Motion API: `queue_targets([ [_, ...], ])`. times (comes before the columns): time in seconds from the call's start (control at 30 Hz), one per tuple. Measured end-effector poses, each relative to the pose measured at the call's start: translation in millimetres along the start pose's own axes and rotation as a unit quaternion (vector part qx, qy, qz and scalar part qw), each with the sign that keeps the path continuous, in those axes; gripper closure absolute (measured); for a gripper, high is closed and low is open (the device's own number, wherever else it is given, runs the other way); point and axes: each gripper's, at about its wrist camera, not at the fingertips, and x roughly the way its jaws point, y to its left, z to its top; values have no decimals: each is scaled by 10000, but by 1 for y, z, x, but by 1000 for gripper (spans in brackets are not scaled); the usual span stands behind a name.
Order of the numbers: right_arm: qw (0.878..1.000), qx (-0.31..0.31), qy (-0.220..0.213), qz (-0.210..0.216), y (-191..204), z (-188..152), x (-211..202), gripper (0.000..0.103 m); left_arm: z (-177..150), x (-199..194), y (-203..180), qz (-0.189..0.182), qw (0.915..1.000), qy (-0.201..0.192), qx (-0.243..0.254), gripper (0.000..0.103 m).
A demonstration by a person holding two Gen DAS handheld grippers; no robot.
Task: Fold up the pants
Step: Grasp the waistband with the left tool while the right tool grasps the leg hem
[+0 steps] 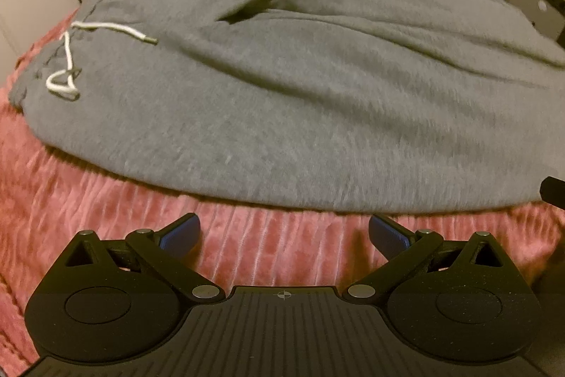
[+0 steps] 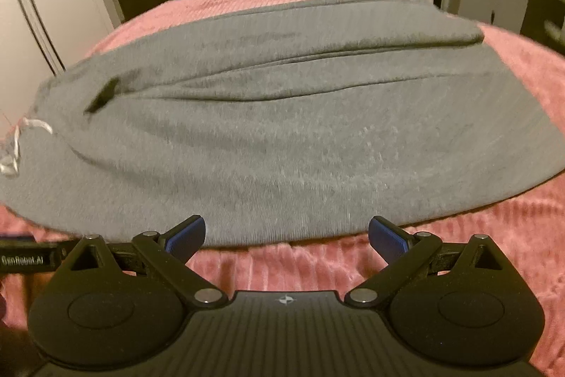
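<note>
The grey pants (image 1: 282, 101) lay spread across the pink blanket (image 1: 247, 249), waistband to the left. The left tool (image 1: 284, 232) and the right tool (image 2: 286, 234) hovered near its near edge, both spread wide, holding nothing.

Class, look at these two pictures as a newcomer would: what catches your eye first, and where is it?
The grey pants fill the middle, spread flat across a pink ribbed blanket. A white drawstring stands out at the waistband on the left. At the bottom of each view, an open gripper, left and right, hovers by the near edge of the pants, holding nothing.
</note>
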Motion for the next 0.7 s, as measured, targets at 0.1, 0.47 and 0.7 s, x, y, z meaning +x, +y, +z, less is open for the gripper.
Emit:
queue_targets([
  [0.1, 9987, 369, -138, -328, -21, 21, 14, 4, 20, -1, 10, 144, 9992, -171, -328, 0],
  [0.47, 9945, 236, 615, -810, -68, 52, 93, 4, 130, 31, 39, 1504, 9677, -1076, -1712, 0],
  [0.7, 9888, -315, 1349, -549, -63, 94, 97, 5, 126, 56, 69, 2381, 9192, -2190, -2245, 0],
])
